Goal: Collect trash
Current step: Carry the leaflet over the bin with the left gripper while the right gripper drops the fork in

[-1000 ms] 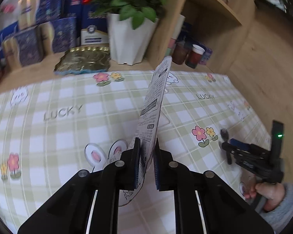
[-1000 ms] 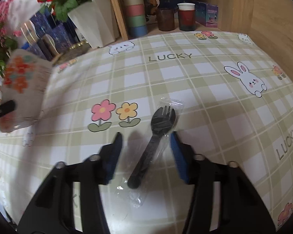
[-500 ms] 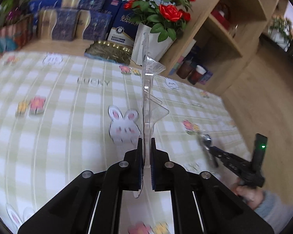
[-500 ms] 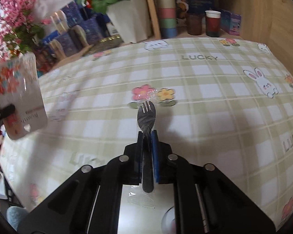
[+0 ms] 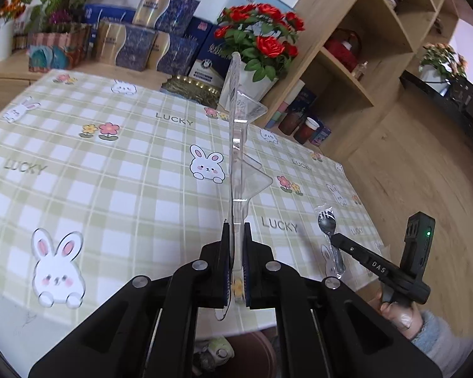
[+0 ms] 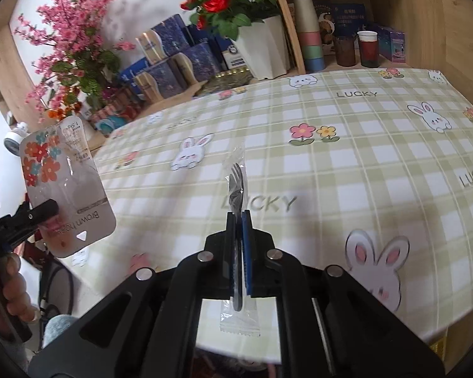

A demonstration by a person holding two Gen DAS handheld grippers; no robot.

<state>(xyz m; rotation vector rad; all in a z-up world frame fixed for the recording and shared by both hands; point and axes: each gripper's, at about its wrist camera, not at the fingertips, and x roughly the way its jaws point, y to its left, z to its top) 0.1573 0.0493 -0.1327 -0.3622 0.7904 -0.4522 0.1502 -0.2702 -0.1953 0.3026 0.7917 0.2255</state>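
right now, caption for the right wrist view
Right gripper shut on a wrapped fork above the checked tablecloth.

A see-through plastic pack (image 5: pixel 238 145) with a flowery card back stands up on its edge, pinched at the bottom. A black plastic fork (image 6: pixel 236 186) in a clear wrapper (image 6: pixel 239 318) is pinched too, prongs pointing away, above the checked tablecloth.

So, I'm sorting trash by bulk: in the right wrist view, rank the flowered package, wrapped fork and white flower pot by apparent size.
1. flowered package, though it's nearer the camera
2. white flower pot, farther back, so the first two are unsure
3. wrapped fork
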